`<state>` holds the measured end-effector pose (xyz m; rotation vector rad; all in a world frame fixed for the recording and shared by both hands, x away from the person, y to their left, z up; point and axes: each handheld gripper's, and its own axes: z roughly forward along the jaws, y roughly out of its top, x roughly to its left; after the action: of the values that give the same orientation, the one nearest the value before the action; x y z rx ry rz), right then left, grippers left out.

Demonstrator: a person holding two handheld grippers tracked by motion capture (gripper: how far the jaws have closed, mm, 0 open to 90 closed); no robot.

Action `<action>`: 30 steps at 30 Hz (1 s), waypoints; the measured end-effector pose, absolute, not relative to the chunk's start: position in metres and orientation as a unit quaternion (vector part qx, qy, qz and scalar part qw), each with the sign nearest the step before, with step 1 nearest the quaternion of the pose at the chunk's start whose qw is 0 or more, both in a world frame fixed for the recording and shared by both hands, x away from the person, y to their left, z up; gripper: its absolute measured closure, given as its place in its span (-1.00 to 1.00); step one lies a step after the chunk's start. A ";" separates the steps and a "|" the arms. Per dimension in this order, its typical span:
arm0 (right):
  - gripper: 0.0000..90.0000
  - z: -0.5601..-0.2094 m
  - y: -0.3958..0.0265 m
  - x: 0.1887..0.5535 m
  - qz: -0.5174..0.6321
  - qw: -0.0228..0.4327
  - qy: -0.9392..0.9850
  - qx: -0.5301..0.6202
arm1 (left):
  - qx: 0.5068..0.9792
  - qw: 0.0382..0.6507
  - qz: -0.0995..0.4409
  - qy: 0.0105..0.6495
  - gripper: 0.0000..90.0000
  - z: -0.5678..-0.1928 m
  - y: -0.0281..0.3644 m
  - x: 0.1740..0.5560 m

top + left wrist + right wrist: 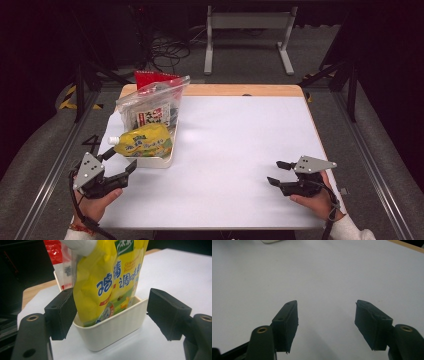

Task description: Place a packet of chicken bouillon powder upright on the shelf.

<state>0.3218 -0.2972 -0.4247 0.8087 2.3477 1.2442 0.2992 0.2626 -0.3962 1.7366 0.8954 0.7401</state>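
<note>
the left gripper (121, 161) has its 2 jaws spread wide, nothing pinched between them, at the near end of a cream tray (159, 161). the right gripper (276, 172) sits well apart over bare table, jaws parted and empty. in the tray lies a yellow pouch (145, 141), its long axis running across the tray, white cap (114, 140) pointing to the table's left edge. in the left gripper view the yellow pouch (110, 280) leans on the tray's near wall (112, 326). behind it stand a clear zip bag (152, 105) and a red packet (150, 78). the white table (240, 145) has a wooden far edge; beyond are grey floor, cables and a metal stand.
</note>
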 end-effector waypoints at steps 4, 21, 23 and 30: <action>-0.22 -0.427 -0.294 0.323 0.436 0.176 0.836 0.285 | 0.715 0.495 0.308 0.386 -0.38 -0.401 0.268 0.302; -0.23 -0.426 -0.295 0.321 0.433 0.182 0.836 0.284 | 0.750 0.499 0.269 0.340 -0.20 -0.413 0.248 0.287; -0.23 -0.426 -0.295 0.321 0.431 0.185 0.837 0.284 | 0.750 0.501 0.266 0.340 -0.23 -0.414 0.246 0.286; -0.27 -0.425 -0.297 0.318 0.423 0.200 0.838 0.283 | 0.790 0.484 0.233 0.296 -0.37 -0.426 0.209 0.283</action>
<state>0.3178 -0.2966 -0.4250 0.7902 2.3420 1.1813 0.2835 0.2087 -0.4262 1.9246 0.7216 0.5665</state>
